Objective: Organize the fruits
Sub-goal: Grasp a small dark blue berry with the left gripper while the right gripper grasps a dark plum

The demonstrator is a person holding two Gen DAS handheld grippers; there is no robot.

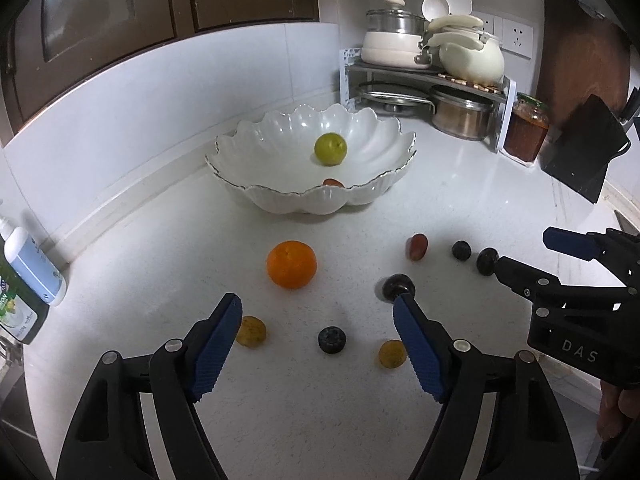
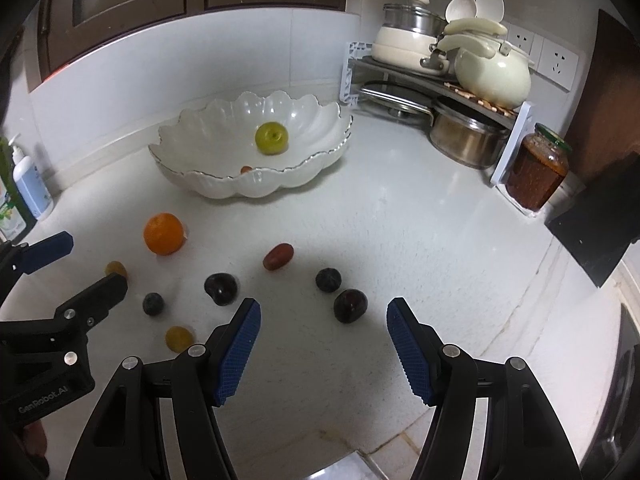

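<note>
A white scalloped bowl [image 1: 372, 148] [image 2: 316, 120] stands at the back and holds a green fruit [image 1: 330, 149] [image 2: 272, 138] and a small red one [image 1: 333, 182]. On the counter lie an orange [image 1: 291, 264] [image 2: 164, 233], a red date [image 1: 417, 246] [image 2: 278, 256], dark plums [image 1: 398, 287] [image 2: 221, 288] [image 2: 350, 305], blueberries [image 1: 332, 339] [image 2: 153, 303] [image 2: 328, 279] and small yellow fruits [image 1: 251, 331] [image 1: 393, 354] [image 2: 179, 338]. My left gripper [image 1: 318, 340] is open and empty above the near fruits. My right gripper [image 2: 323, 344] is open and empty near a plum.
A rack [image 2: 440, 80] with pots and lids stands at the back right beside a red sauce jar [image 2: 536, 172]. A dark knife block [image 1: 584, 148] leans at the right. Bottles [image 1: 28, 276] stand at the left edge. The counter's front edge [image 2: 360, 456] is near.
</note>
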